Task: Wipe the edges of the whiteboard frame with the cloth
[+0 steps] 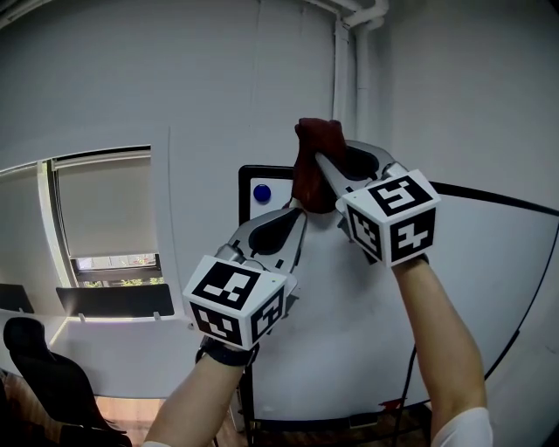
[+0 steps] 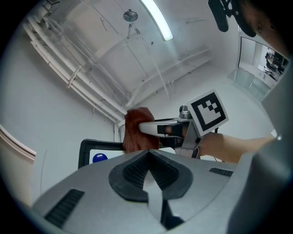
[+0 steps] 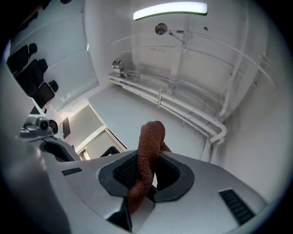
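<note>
Right gripper (image 1: 325, 162): raised high, jaws clamped on the cloth (image 1: 307, 179); its own view shows the rust-red cloth (image 3: 149, 155) pinched between the black pads and standing up past them
Left gripper (image 1: 297, 214): jaws together with nothing between them, tips just below the hanging end of the cloth
Cloth position: at the top edge of the whiteboard frame (image 1: 242, 196), just right of the board's upper left corner, part of it above the edge and part hanging in front of the board
Head view only: both forearms, both marker cubes, the white board face, a blue magnet (image 1: 261, 193) in the corner, a window blind (image 1: 105, 205) and a dark chair (image 1: 35, 358) to the left
Left gripper view only: the cloth (image 2: 137, 128) seen side on in the right gripper (image 2: 158, 128), against the black frame (image 2: 83, 151)
Right gripper view only: no board in sight; white pipes (image 3: 183, 107) along the wall and a ceiling light (image 3: 169, 10)
Contact with frame: cloth overlaps the top edge; firm contact cannot be confirmed
</note>
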{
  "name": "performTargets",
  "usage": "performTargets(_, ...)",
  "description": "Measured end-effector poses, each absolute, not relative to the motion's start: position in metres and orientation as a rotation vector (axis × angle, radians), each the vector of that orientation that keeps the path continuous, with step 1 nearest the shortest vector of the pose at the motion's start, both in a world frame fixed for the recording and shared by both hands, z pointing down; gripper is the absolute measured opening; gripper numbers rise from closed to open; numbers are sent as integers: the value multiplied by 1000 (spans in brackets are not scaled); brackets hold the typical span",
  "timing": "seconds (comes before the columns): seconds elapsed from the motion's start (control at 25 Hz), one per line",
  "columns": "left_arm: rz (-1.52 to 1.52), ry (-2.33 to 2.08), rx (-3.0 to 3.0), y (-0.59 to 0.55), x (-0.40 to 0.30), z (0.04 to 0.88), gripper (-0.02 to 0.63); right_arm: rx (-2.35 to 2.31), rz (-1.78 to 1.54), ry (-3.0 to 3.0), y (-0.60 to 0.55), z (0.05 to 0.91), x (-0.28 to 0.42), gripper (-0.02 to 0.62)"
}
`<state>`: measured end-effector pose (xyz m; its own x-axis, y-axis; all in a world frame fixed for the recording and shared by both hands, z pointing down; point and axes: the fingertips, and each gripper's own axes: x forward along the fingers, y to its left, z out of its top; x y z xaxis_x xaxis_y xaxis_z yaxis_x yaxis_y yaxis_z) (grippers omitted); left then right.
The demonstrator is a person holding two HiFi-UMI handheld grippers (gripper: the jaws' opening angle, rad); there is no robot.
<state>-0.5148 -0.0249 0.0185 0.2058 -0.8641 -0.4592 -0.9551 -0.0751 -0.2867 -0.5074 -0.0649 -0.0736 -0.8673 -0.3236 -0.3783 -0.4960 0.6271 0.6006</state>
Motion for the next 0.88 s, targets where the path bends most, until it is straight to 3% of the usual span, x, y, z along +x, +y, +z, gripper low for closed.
performTargets(0.4, 239, 1610, -2028, -38, -500, 28, 9, -1006, 1385, 2598, -99, -61, -500, 82)
performTargets(0.88, 288, 1522, -2079, -63, -448, 17, 9, -1084, 1317, 2605, -135, -62, -447, 81)
